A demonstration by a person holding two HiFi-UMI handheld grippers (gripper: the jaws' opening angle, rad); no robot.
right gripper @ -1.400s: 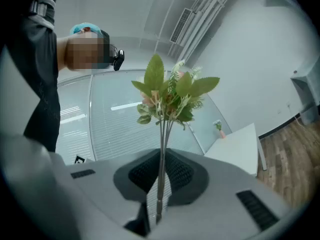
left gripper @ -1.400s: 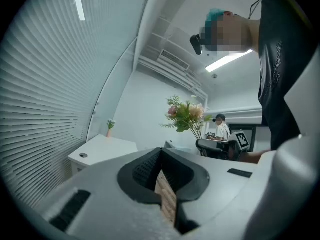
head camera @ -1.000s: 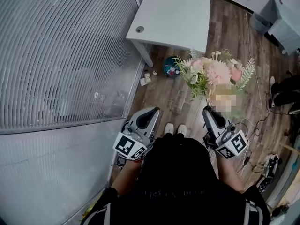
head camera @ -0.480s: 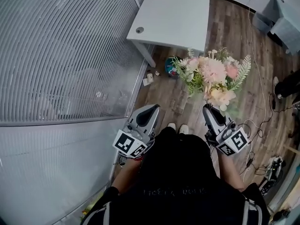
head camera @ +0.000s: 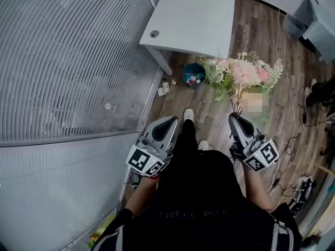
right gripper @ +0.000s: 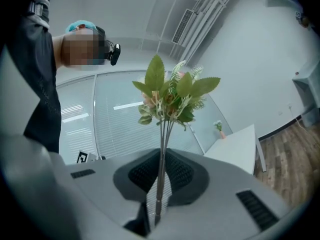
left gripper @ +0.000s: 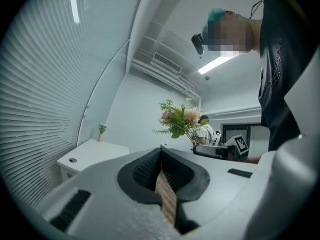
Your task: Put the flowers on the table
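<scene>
One bouquet, right claw nips stems, vis only in right gripper view

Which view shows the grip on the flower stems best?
The right gripper view: the flower stems run straight up between the right hand-held gripper's closed jaws. The head view shows only the flowers from above; the left gripper view shows them small and distant.

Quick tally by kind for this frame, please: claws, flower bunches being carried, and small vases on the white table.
Claws: 2 (left claw shut on nothing, right claw shut on the stems)
Carried flower bunch: 1
Small vase on the white table: 1
Total: 4
</scene>
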